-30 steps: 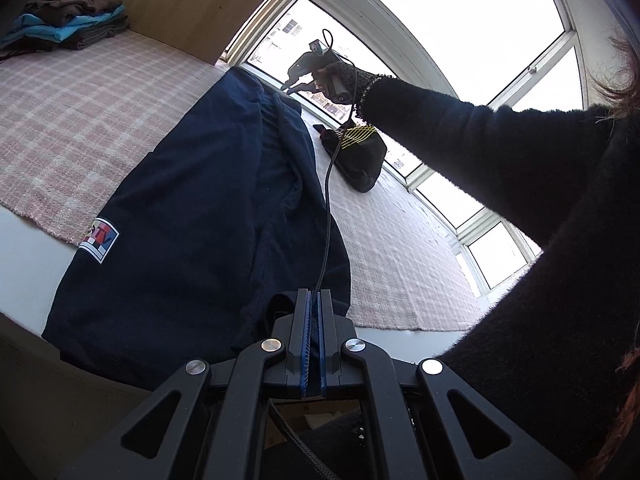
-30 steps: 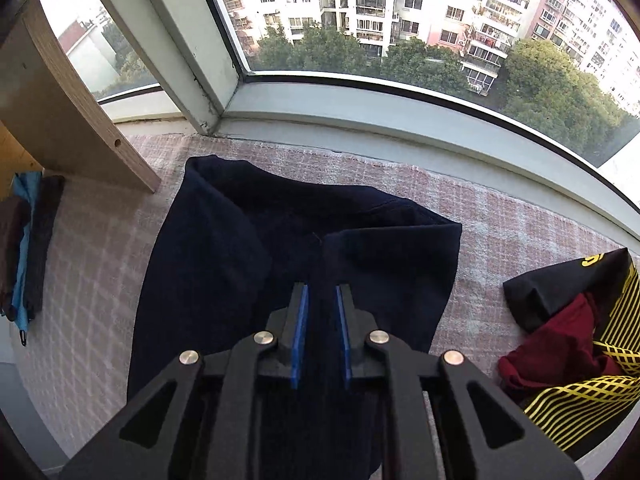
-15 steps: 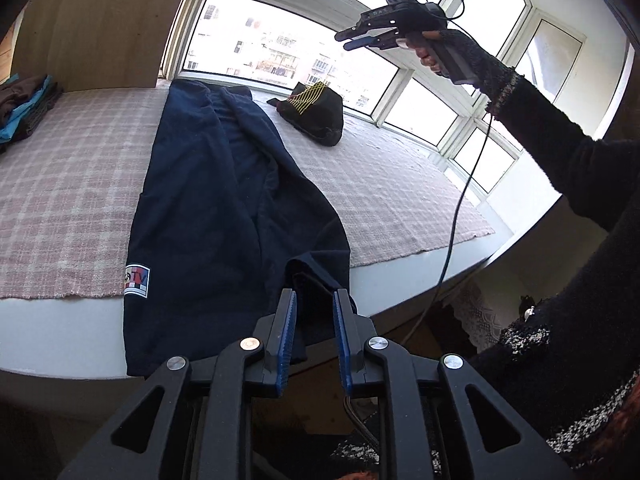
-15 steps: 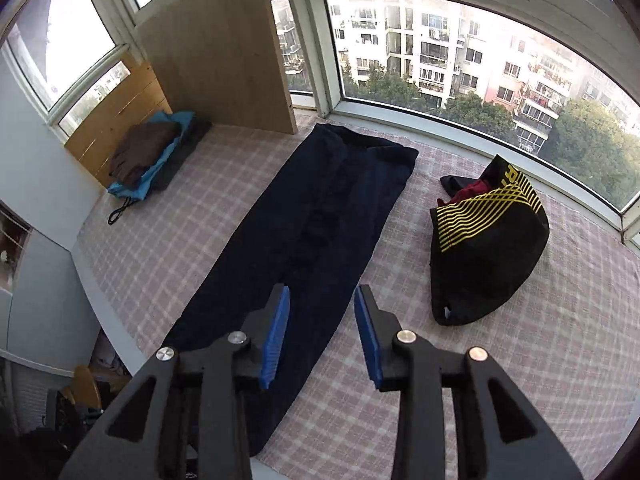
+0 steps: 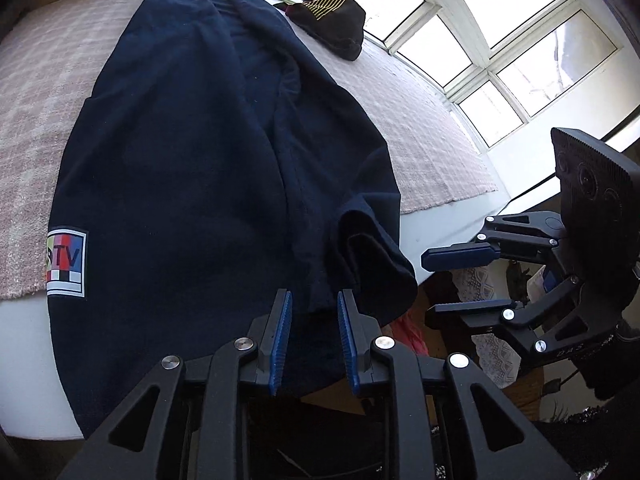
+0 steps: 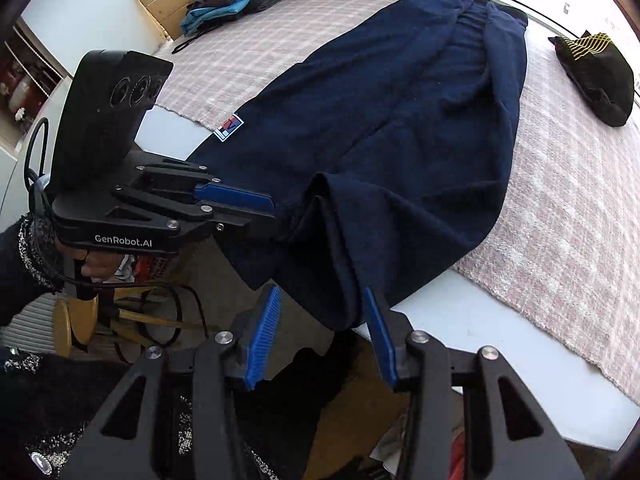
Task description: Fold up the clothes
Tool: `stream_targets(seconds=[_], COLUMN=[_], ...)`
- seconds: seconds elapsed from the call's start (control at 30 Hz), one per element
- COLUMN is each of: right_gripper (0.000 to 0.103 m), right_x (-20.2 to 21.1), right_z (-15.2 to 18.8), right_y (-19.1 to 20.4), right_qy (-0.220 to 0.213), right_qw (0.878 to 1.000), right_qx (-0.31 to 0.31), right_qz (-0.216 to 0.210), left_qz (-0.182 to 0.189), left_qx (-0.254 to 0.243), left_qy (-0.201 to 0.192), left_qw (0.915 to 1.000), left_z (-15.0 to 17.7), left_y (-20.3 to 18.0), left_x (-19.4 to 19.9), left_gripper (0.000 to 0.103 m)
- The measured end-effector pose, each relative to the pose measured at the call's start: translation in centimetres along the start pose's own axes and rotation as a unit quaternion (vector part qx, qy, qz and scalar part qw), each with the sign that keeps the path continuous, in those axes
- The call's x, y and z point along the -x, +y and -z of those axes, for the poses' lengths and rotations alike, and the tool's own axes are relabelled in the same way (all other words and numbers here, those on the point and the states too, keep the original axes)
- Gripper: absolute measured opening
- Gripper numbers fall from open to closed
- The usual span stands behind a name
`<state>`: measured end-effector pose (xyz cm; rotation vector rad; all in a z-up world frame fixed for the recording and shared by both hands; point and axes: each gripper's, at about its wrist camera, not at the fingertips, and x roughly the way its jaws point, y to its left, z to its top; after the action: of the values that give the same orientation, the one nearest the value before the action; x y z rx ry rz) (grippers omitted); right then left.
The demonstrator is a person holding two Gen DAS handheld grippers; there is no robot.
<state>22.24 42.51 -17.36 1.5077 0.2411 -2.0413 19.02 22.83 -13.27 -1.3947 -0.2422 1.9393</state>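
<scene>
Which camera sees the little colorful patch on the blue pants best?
The left wrist view: the patch on the navy pants is big there, with its stripes and letters showing. The right wrist view shows it small and slanted.

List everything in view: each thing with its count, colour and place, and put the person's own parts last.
trousers: one, navy, laid lengthwise on the mat, leg ends hanging over the near edge
patch: one, multicoloured, on the trousers near the left leg end
mat: one, pink checked, covering the platform
dark garment: one, black with yellow stripes, bunched on the mat right of the trousers
folded clothes: one stack, brown, blue and dark, far left corner
windows: white frames, behind the platform
stool: one, wooden, on the floor left
left tool: black, blue pads, open at the leg ends
right tool: black, blue pads, open at the leg ends
sleeve: black, far left
</scene>
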Motion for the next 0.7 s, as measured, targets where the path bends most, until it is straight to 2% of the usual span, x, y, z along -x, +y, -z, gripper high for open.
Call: stream_targets(seconds=[0.17, 0.23, 0.27, 0.3, 0.33, 0.37, 0.47, 0.57, 0.7], right_gripper=[0.043, 0.043, 0.039, 0.024, 0.017, 0.003, 0.004, 0.004, 0.004], right_x=[-2.1, -2.8, -3.1, -3.4, -3.5, -3.2, -1.6, 0.8, 3.4], right_z=[-1.2, -1.4, -1.4, -1.4, -1.3, -1.2, -0.5, 0.7, 1.7], right_y=[-0.7, -0.8, -1.0, -1.1, -1.3, -1.6, -2.6, -3.1, -2.8], right_qy=[0.029, 0.033, 0.034, 0.035, 0.034, 0.031, 0.020, 0.010, -0.008], right_qw=[0.999, 0.999, 0.999, 0.998, 0.998, 0.998, 0.999, 0.999, 0.999], right_qx=[0.002, 0.006, 0.006, 0.006, 0.007, 0.006, -0.005, -0.007, -0.007], right_qz=[0.037, 0.040, 0.042, 0.044, 0.051, 0.051, 0.039, 0.046, 0.046], left_qz=[-0.015, -0.023, -0.027, -0.029, -0.032, -0.034, -0.029, -0.026, -0.030], left_qx=[-0.024, -0.036, -0.042, -0.048, -0.052, -0.055, -0.047, -0.048, -0.077], left_qy=[0.026, 0.025, 0.025, 0.025, 0.022, 0.020, -0.003, -0.040, -0.082], left_qw=[0.9993, 0.9988, 0.9984, 0.9981, 0.9979, 0.9977, 0.9985, 0.9977, 0.9932], left_z=[-0.9, -1.2, -1.2, -1.3, -1.2, -1.2, -1.4, -1.6, -1.1], left_y=[-1.1, -1.6, -1.9, -2.1, -2.3, -2.4, -2.9, -4.2, -7.2], left_x=[-0.8, -0.7, -0.6, -0.5, -0.2, 0.1, 1.9, 4.6, 7.4], left_gripper=[0.020, 0.006, 0.005, 0.005, 0.005, 0.004, 0.004, 0.004, 0.004])
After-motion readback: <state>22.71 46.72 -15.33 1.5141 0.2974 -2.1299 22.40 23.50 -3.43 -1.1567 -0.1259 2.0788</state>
